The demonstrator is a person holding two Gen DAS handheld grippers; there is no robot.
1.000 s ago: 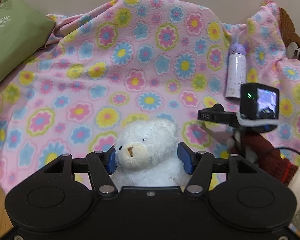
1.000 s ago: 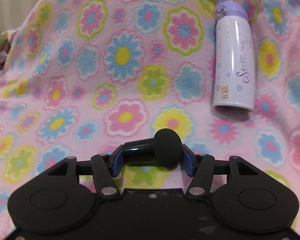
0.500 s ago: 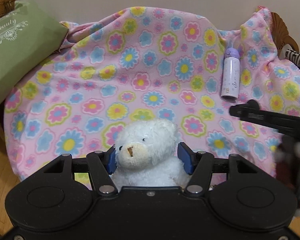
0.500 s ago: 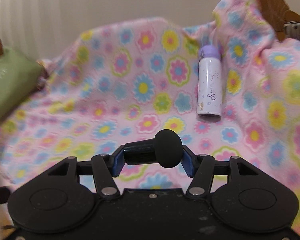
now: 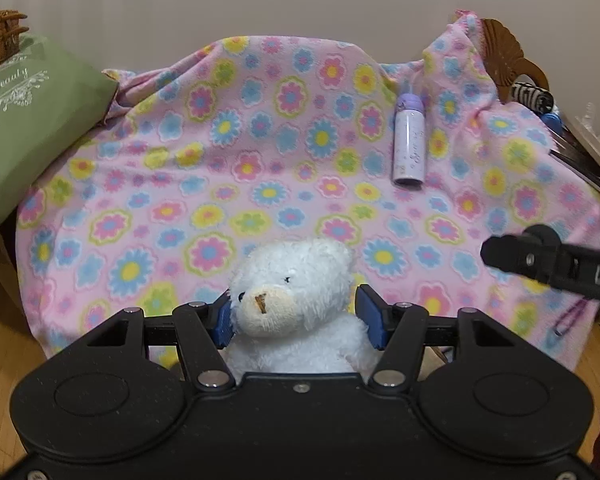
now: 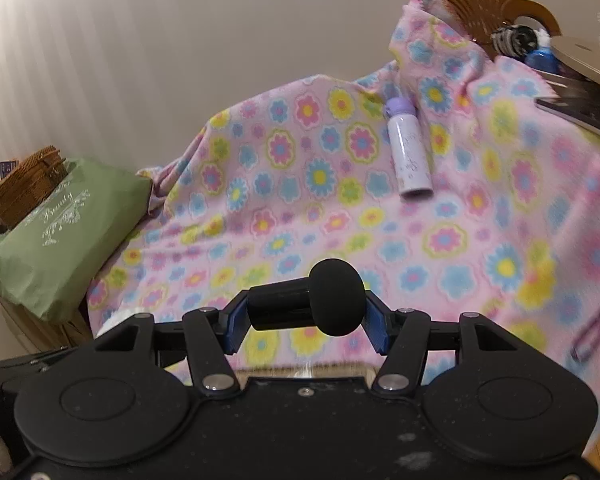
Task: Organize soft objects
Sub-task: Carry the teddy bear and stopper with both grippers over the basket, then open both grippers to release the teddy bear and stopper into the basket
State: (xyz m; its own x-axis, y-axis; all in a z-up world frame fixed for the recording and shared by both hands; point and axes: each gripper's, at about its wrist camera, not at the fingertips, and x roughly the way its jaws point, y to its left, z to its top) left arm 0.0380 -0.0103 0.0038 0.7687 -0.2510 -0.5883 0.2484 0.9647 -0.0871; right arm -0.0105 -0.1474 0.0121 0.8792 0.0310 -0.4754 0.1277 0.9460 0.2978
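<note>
**Soft-object sort: both tongs loaded, views drawn back**

Change from earlier frames: both cameras now take in far more of the scene. The flowered blanket [image 5: 260,152], close in frame a second ago, appears almost whole, with wall above and wood floor [image 5: 4,344] at its lower edge. The lilac bottle [image 5: 409,140] looks smaller and farther off. The grips are unchanged.

Left tongs [image 5: 296,316]: closed against the white teddy bear [image 5: 292,292], blue pads pressing both sides of its head.

Right tongs [image 6: 304,320]: clamped on a black microphone [image 6: 312,298], foam ball end towards the right pad.

Surface and room: the blanket drapes over a piece of furniture hidden beneath it; the bottle lies on it, upper right. Green cushion [image 5: 28,128] at left, wicker basket [image 6: 28,188] behind it. Carved wooden chair back [image 6: 484,4] at upper right.
</note>
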